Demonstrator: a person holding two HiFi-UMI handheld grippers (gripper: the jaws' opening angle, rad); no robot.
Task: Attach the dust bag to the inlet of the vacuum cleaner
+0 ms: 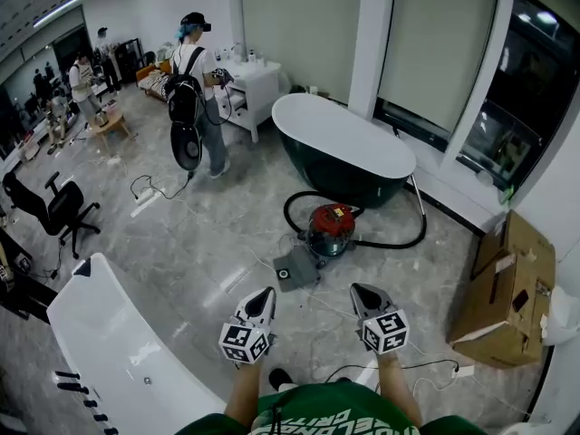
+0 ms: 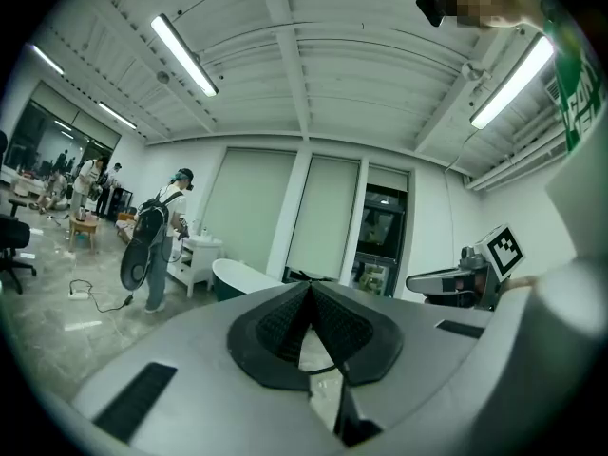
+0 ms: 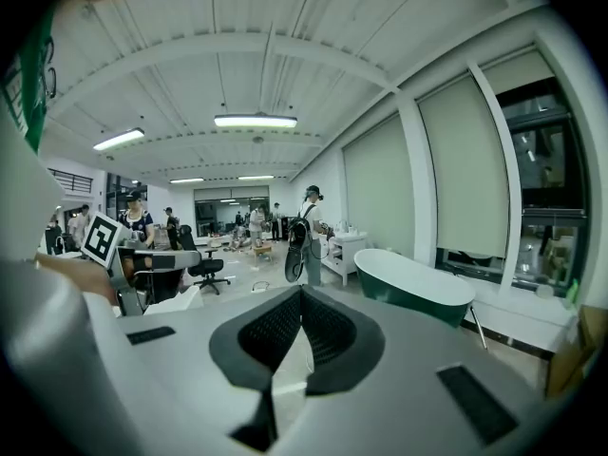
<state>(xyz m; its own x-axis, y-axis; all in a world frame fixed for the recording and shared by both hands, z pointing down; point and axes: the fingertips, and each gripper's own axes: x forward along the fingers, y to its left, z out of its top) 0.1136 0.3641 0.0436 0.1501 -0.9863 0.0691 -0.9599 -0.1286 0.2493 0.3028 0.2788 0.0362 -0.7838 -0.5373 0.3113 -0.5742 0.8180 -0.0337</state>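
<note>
The left gripper [image 1: 265, 294] and right gripper [image 1: 362, 291] are held with tips together, nothing gripped. The vacuum [image 1: 331, 229] is seen well ahead on the floor, with a flat grey piece [image 1: 295, 268], perhaps the dust bag, just beside it. No step is judged begun; approach and opened jaws are called for.

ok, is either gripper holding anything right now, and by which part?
Nothing is held. The left gripper and right gripper both have their jaws closed tip to tip with nothing between them. The red vacuum cleaner sits on the floor ahead, untouched.
</note>
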